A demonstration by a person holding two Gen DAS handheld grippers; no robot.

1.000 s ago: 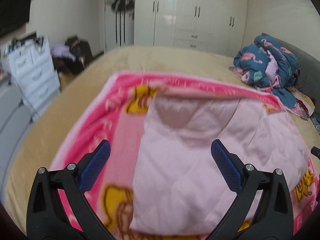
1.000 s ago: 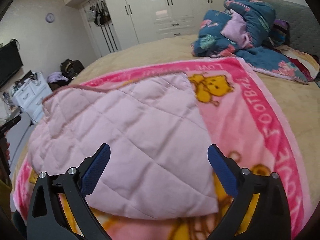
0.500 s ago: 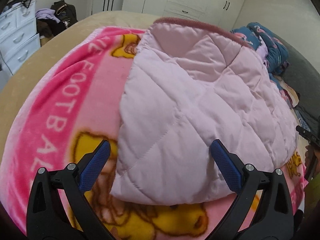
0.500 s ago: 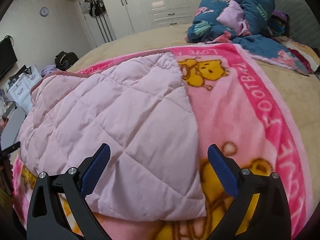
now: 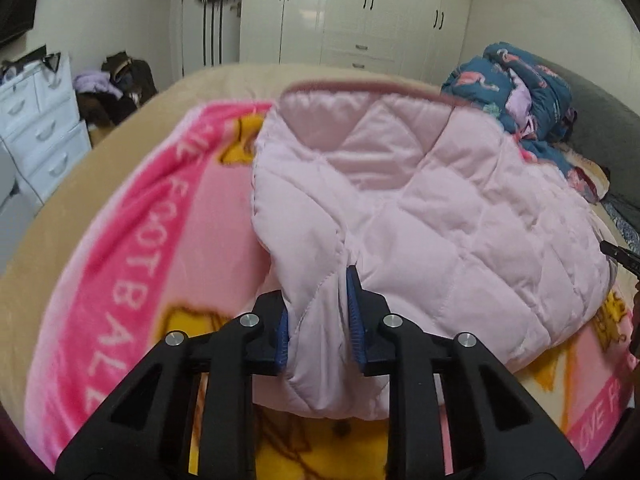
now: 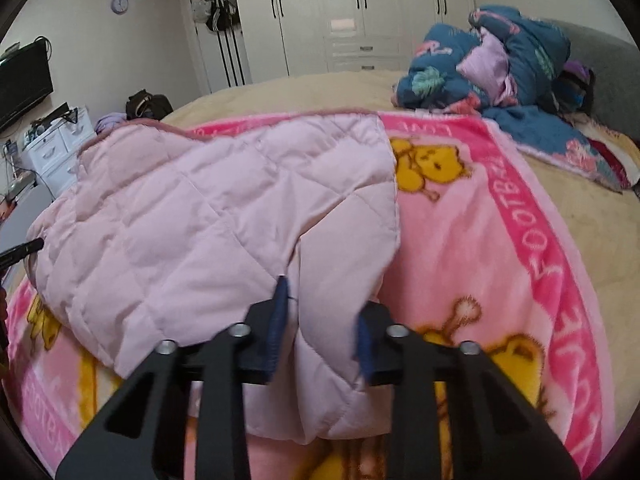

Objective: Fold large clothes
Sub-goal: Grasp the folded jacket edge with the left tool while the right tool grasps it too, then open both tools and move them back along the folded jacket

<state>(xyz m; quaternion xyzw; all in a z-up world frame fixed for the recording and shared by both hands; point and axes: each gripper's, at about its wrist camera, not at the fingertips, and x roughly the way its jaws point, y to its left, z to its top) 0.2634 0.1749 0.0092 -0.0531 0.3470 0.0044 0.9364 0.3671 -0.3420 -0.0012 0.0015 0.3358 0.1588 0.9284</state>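
A pale pink quilted garment (image 5: 460, 220) lies folded over on a pink cartoon blanket (image 5: 132, 240) that covers the bed. My left gripper (image 5: 316, 300) is at the garment's near left edge. Its jaws are closing, and the blue pads squeeze a bunched fold of the quilted fabric. In the right wrist view the same garment (image 6: 200, 220) spreads to the left over the blanket (image 6: 480, 240). My right gripper (image 6: 320, 308) is at the near right edge, jaws closing, with a thick fold of the fabric pinched between the pads.
A heap of blue flamingo-print bedding (image 6: 500, 68) lies at the far right of the bed by a grey headboard (image 6: 600, 64). White drawers (image 5: 36, 120) stand left of the bed, and white wardrobes (image 5: 360, 12) line the far wall.
Both grippers stood wide open over the garment; now each has closed on its near edge. The left one sank toward the bed, and the fabric bunches up between the pads.
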